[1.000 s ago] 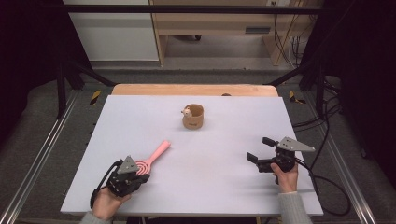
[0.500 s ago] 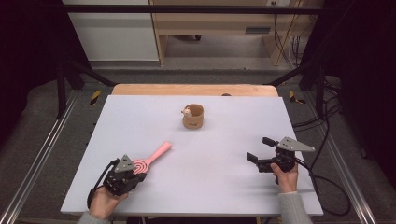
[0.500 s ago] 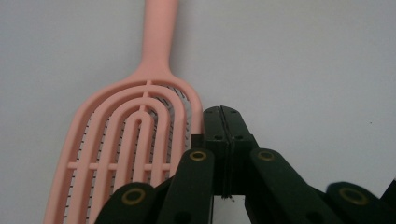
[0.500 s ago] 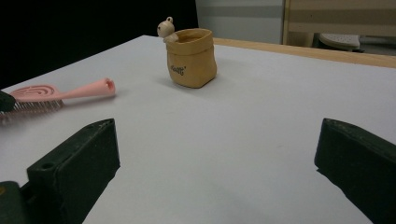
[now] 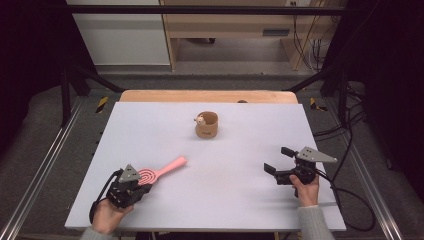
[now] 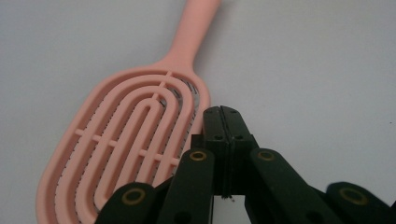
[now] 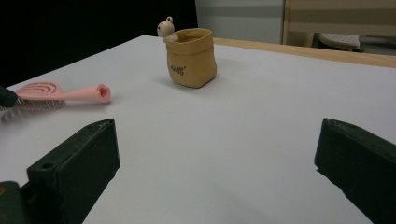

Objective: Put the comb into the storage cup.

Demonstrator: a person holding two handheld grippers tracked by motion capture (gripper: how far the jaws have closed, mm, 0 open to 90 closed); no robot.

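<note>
My left gripper, fingers pressed together empty beside the pink brush, should spread them before pinching its head; right gripper fingers spread.

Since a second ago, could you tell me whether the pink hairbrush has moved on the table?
No. In the high view the pink hairbrush lies at the same angle, its handle pointing toward the tan cup, by the left gripper.
</note>
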